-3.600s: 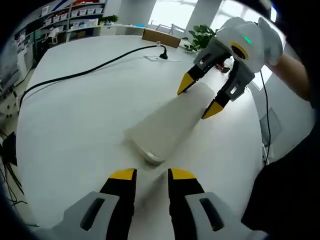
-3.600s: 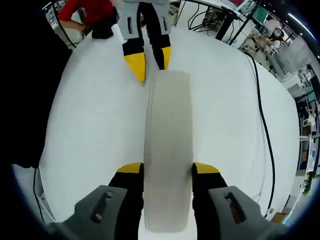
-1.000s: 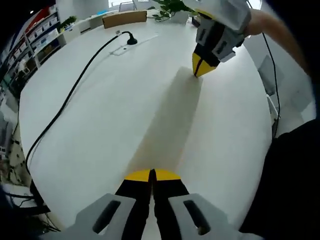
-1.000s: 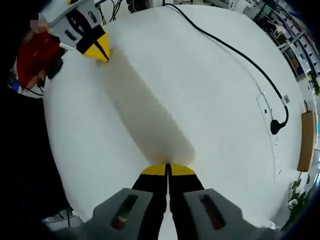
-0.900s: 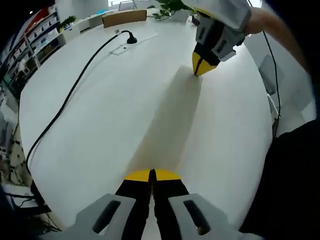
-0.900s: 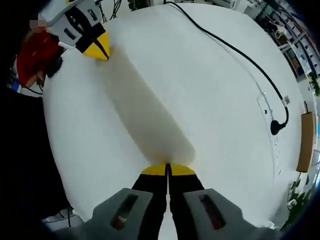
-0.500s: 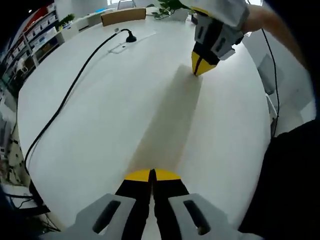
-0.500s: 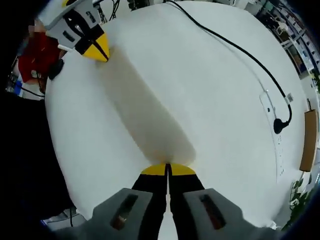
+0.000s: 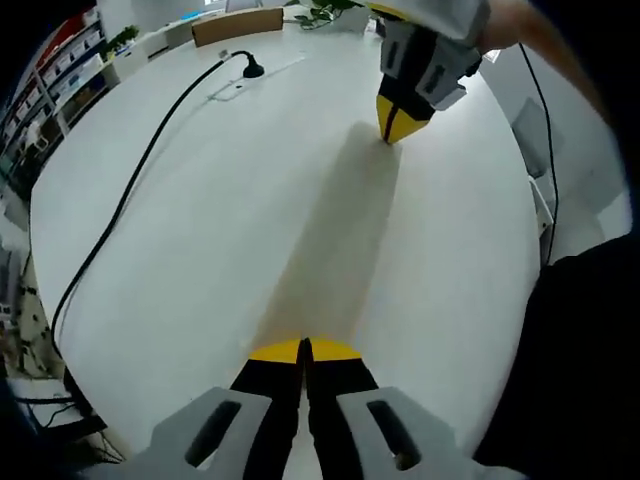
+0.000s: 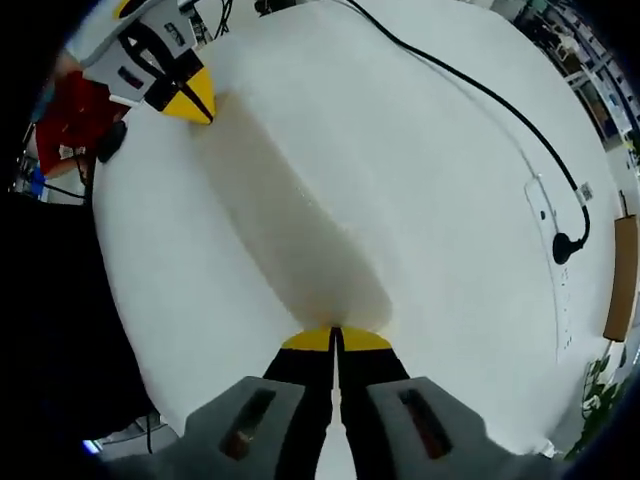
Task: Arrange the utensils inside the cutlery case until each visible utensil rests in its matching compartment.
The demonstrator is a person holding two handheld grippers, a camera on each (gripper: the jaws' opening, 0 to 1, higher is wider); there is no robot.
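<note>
Surface: White round table [image 9: 200,230], a black cable [image 9: 130,200] running across it to a plug at the far side, with shelves and a plant beyond the far edge.
Case: the cutlery case [image 9: 340,235] is a long pale box lying closed on the table between your two grippers; in the right gripper view it is the same long shape [image 10: 290,225]. You cannot see any compartments or utensils from here.
Left gripper: your left gripper [image 9: 305,348] has its yellow tips pressed together at the near end of the case; whether they pinch the lid's edge or only meet against it, you cannot tell.
Right gripper: your right gripper [image 10: 334,338] is likewise pressed together at the opposite end of the case, and it appears at the far end in the left gripper view [image 9: 398,122].
Step in hand: by the look of it you are holding the case by both ends, steadying it or getting ready to open it; the sorting itself has not begun.
Next move: judge which end carries the lid's lip, keep one end held down, and lift or slide the cover off level so nothing inside shifts.
Risk: the smooth case may skid on the table if you pull unevenly.
</note>
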